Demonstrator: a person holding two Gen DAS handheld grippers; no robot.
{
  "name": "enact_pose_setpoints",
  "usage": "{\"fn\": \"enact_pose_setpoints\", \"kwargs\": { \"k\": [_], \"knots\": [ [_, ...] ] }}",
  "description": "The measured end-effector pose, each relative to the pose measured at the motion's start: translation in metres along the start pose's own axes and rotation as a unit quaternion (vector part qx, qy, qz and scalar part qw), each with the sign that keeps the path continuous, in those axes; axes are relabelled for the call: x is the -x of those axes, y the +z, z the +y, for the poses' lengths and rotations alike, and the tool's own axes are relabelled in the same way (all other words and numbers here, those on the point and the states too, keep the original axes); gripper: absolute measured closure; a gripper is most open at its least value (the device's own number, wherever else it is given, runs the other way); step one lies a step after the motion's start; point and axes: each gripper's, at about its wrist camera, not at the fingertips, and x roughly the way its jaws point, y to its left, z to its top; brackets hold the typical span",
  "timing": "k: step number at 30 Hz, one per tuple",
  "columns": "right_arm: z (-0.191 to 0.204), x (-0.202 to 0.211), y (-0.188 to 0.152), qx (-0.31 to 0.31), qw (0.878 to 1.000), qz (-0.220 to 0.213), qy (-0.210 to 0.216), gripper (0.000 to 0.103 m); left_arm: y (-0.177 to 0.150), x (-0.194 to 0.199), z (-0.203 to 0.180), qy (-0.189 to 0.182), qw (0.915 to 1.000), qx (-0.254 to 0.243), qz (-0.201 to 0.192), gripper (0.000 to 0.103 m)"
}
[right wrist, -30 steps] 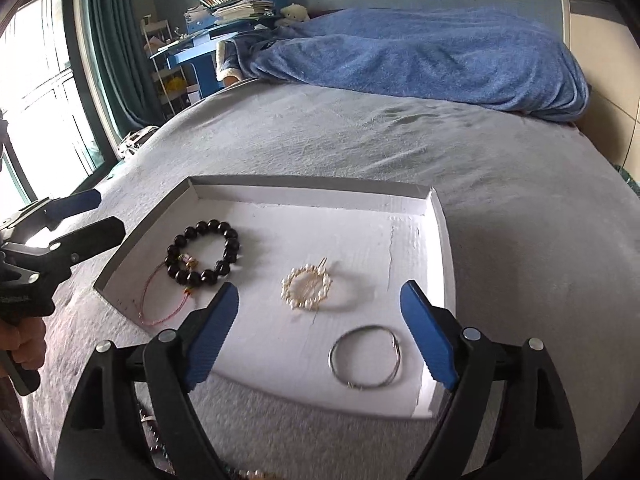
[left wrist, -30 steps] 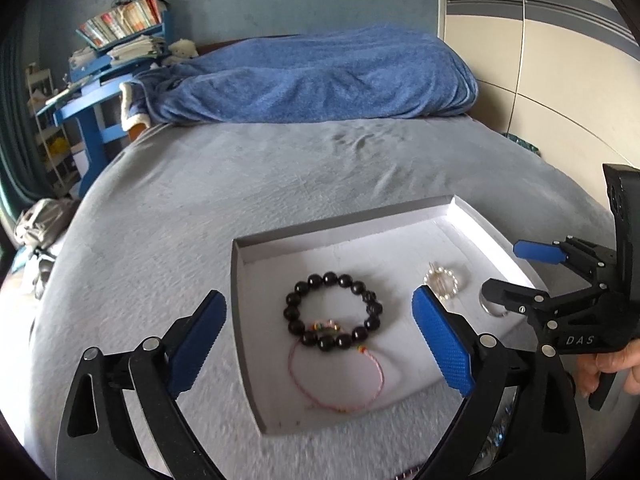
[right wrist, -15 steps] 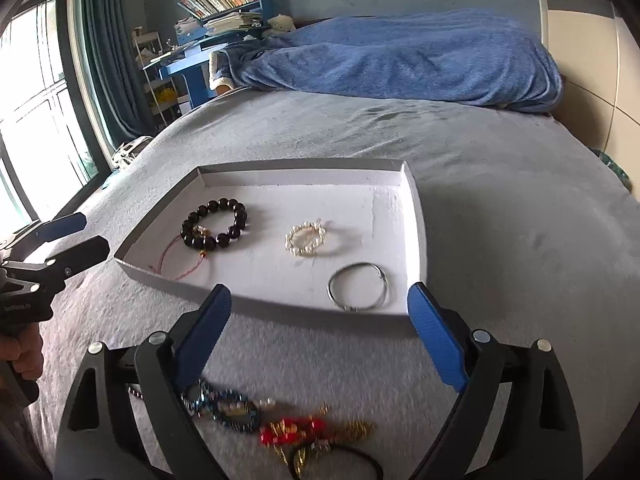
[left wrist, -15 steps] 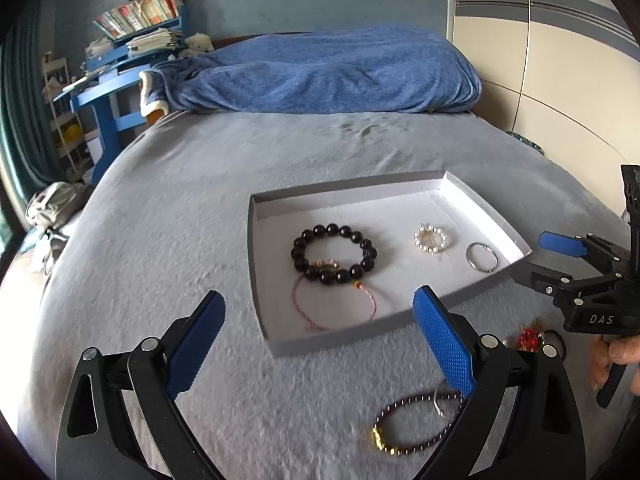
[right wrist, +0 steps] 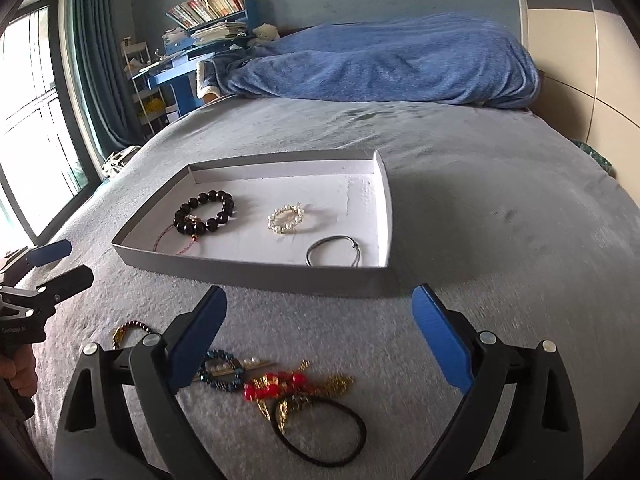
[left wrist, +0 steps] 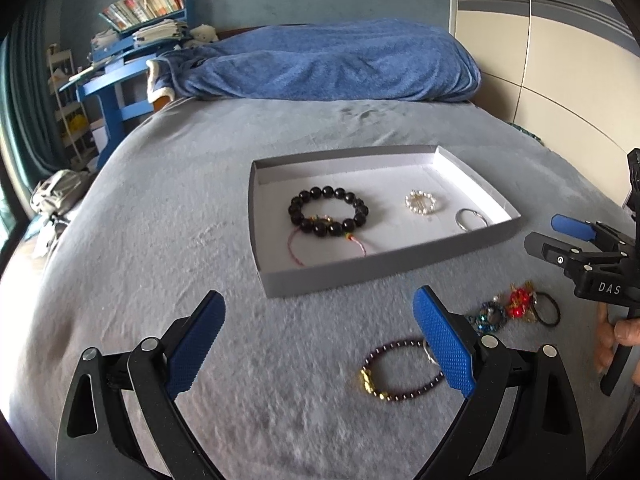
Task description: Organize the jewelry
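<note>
Both grippers pulled back from tray, fingers wide, nothing held

Since a second ago the left gripper (left wrist: 318, 338) and right gripper (right wrist: 320, 334) have backed off toward the near edge of the bed (left wrist: 160, 200), so the loose pieces now show: purple bead bracelet (left wrist: 404, 374) near-centre, teal brooch (right wrist: 220, 372), red-gold ornament (right wrist: 280, 386) and black hair tie (right wrist: 320, 428) to its right (all outside, well apart from the tray wall). Tray (right wrist: 256, 270) already holds black bead bracelet (left wrist: 328, 212), red string (left wrist: 320, 246), pearl ring (left wrist: 421, 203), silver bangle (left wrist: 472, 219); far-right part of tray floor is free. Judged: roughly half sorted, next pick comes from the near cluster. Open bedspread all round; tray's near wall is the edge to clear.
</note>
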Motion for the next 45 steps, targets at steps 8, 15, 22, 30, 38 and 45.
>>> {"fn": "enact_pose_setpoints", "kwargs": {
  "k": [8, 15, 22, 30, 38, 45],
  "knots": [
    [0.001, 0.001, -0.019, 0.001, 1.000, 0.013, -0.008, 0.009, -0.021, -0.002, -0.010, -0.009, 0.9997, -0.009, 0.018, 0.009],
    [-0.002, 0.006, -0.035, -0.014, 0.999, 0.026, -0.018, 0.009, -0.035, -0.008, -0.016, -0.032, 0.9985, -0.015, 0.041, 0.009],
    [-0.007, 0.014, -0.046, -0.030, 0.999, 0.034, -0.023, 0.009, -0.040, -0.019, -0.017, -0.038, 0.9972, -0.024, 0.059, 0.014],
    [-0.012, 0.021, -0.058, -0.040, 0.998, 0.050, -0.021, 0.009, -0.046, -0.032, -0.024, -0.011, 0.9949, -0.052, 0.086, 0.073],
    [-0.011, 0.019, -0.060, -0.036, 0.998, 0.058, -0.016, 0.009, -0.047, -0.028, 0.000, 0.030, 0.9953, -0.025, 0.088, 0.086],
    [-0.005, 0.014, -0.061, -0.019, 0.997, 0.068, -0.012, 0.028, -0.048, -0.028, 0.012, 0.035, 0.9952, -0.005, 0.091, 0.086]
  ]
}}
